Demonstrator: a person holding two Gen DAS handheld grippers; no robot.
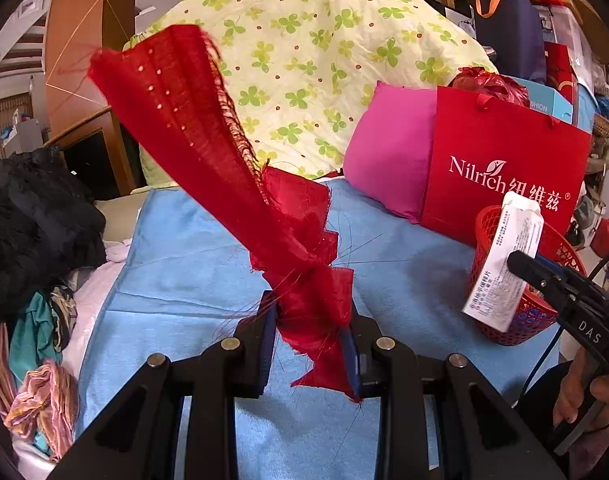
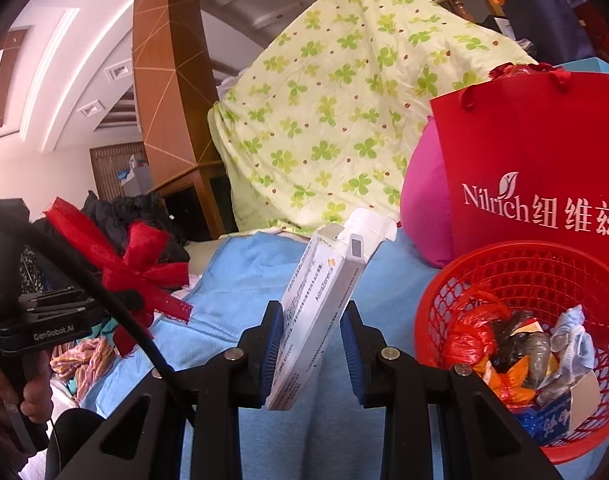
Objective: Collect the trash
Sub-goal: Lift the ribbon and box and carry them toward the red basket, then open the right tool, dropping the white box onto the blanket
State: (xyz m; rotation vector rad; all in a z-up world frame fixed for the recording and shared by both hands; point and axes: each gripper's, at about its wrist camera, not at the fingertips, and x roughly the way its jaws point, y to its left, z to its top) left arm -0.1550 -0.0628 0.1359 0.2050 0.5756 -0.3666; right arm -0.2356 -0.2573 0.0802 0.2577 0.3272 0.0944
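White medicine carton clamped in my right gripper, long axis upright, tilted right. Red mesh basket sits just right of it on the blue towel, already holding scraps; right hand is the nearer. Left gripper pinches a frayed red cloth strip, farther left. Red paper bag and pink cushion stand behind the basket; nothing blocks the rim.
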